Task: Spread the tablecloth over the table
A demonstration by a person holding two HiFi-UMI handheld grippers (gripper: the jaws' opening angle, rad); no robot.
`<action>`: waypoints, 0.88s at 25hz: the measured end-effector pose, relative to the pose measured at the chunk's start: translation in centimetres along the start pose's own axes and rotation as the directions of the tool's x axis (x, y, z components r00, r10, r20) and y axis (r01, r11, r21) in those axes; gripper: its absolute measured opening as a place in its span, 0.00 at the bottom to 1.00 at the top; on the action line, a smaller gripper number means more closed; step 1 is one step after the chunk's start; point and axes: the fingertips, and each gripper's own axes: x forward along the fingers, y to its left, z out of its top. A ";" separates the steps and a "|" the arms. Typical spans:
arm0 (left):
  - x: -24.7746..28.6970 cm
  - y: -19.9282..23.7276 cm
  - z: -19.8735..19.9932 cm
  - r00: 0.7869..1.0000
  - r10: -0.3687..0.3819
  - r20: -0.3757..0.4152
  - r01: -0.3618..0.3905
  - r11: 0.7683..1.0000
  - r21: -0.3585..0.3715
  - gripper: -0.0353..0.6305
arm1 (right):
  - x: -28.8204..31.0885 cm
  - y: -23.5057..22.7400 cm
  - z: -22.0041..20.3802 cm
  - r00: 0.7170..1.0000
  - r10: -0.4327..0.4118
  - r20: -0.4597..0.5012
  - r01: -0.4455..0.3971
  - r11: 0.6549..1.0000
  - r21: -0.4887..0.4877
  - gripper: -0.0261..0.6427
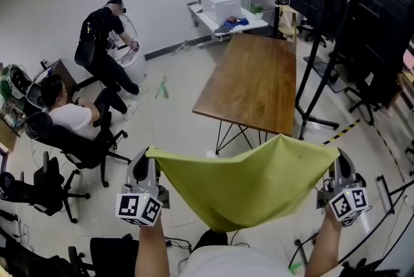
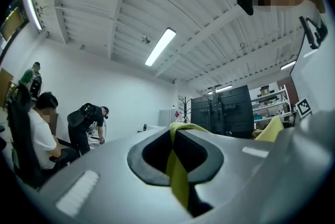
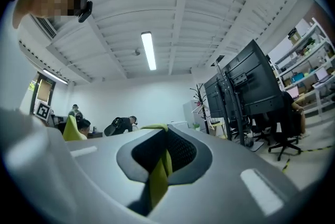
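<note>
Looking down in the head view, the cloth (image 1: 246, 188) hangs as a sagging yellow-green swag between the left gripper (image 1: 147, 156) and the right gripper (image 1: 337, 156), one top corner at each. It is up in the air, short of the bare wooden worktop (image 1: 255, 78) ahead and not touching it. Turning to the left gripper view, the fingers (image 2: 99, 165) are closed together on a thin fold of cloth (image 2: 179, 181) that runs up between them and over their tips. The right gripper view shows the same, with its fingers (image 3: 230, 165) clamped on a strip of cloth (image 3: 157, 183). I judge the step in hand to be carrying the cloth by its corners towards the worktop; spreading has not begun. The next move calls for coming closer with both grips firm and the top edge taut, then lifting the cloth over the near edge so the hanging middle does not catch.
</note>
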 end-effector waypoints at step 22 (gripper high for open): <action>22.1 10.7 -0.1 0.993 -0.120 0.010 0.120 0.993 -0.008 0.06 | 16.0 -4.0 1.1 0.979 -0.194 0.056 0.193 0.981 0.012 0.05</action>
